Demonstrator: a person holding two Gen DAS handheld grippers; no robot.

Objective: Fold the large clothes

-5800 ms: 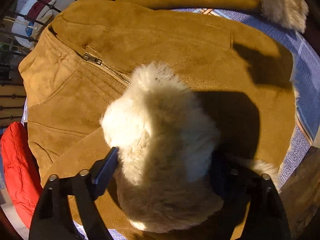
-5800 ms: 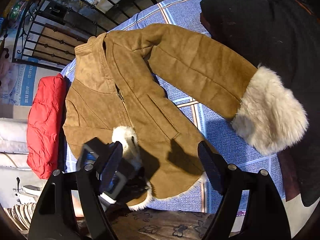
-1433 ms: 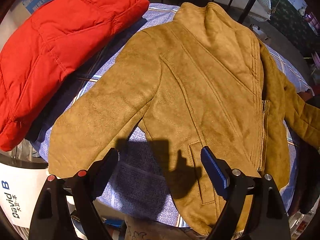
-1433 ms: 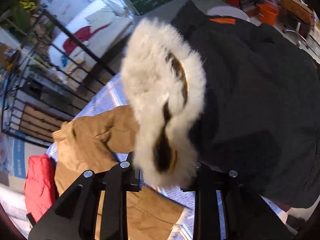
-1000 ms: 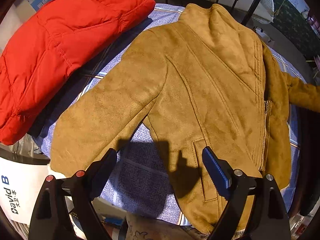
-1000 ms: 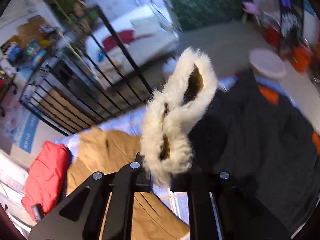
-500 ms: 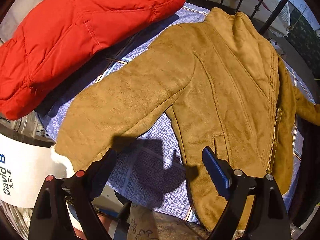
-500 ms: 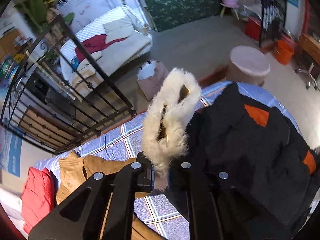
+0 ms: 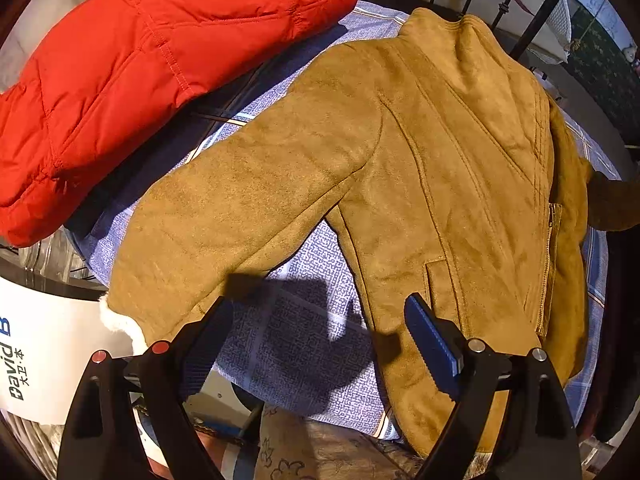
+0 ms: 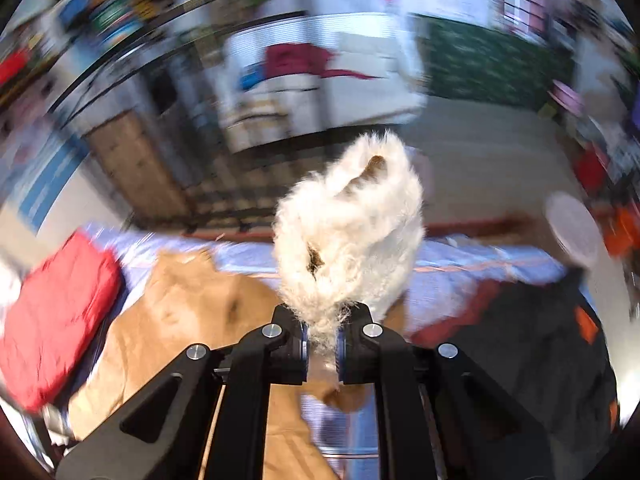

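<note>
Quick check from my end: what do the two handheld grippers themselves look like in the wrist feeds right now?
Both are black, angular linkage frames. The left gripper has red screw caps on one finger linkage, silver ones on the other, and a ridged blue pad. The right gripper shows silver screw heads and thin blue pad edges. No hands or sleeves show.

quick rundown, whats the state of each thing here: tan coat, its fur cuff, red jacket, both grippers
tan coat: spread flat, zipped, one sleeve out sideways
fur cuff: lifted, pinched in right gripper
red jacket: folded, beside the coat
left gripper: jaws open, empty
right gripper: shut on the cuff
</note>
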